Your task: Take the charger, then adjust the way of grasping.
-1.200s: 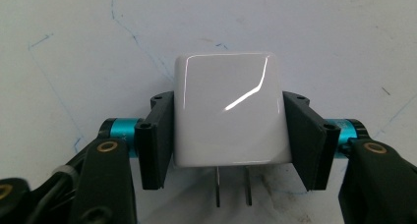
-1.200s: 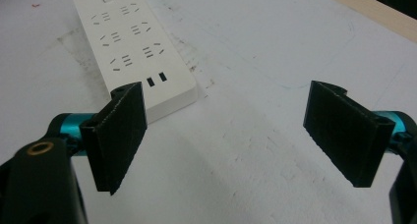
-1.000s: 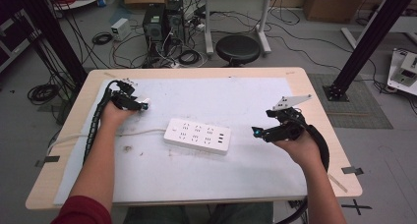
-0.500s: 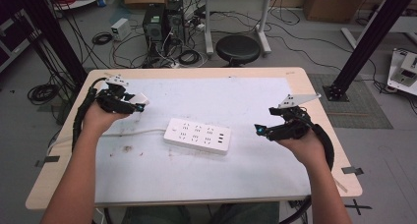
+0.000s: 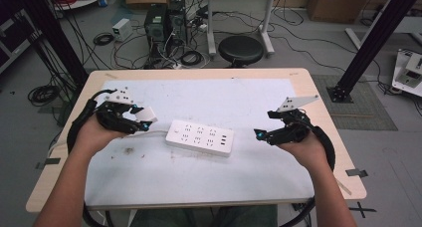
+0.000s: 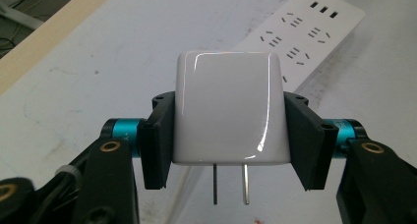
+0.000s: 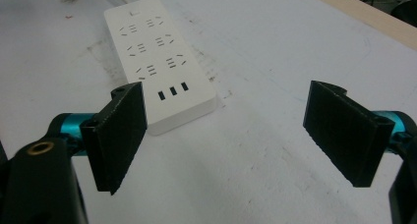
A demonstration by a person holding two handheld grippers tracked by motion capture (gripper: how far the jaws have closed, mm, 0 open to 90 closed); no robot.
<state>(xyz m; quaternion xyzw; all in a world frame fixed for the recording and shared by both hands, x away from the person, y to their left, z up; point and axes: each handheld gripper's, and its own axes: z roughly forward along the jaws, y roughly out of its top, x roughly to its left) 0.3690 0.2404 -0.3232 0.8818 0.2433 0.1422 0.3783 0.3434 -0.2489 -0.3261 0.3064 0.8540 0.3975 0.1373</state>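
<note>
- The power strip (image 5: pixel 200 138) is lying mid-table, standing between the left gripper (image 5: pixel 144 118) and right gripper (image 5: pixel 260 134).
- Bare table (image 5: pixel 239 95) surface is lying open beyond and before the strip.
- The strip's cord (image 5: pixel 158 133) is running leftward under the left gripper.

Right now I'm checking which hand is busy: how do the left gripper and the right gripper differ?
The left gripper is shut on a white plug adapter, its two prongs pointing back toward the camera; the right gripper is open with nothing between its jaws. In the high view, the left gripper sits beside the cord end of the white power strip, the right gripper off its USB end. Both have black pads and teal fittings.
</note>
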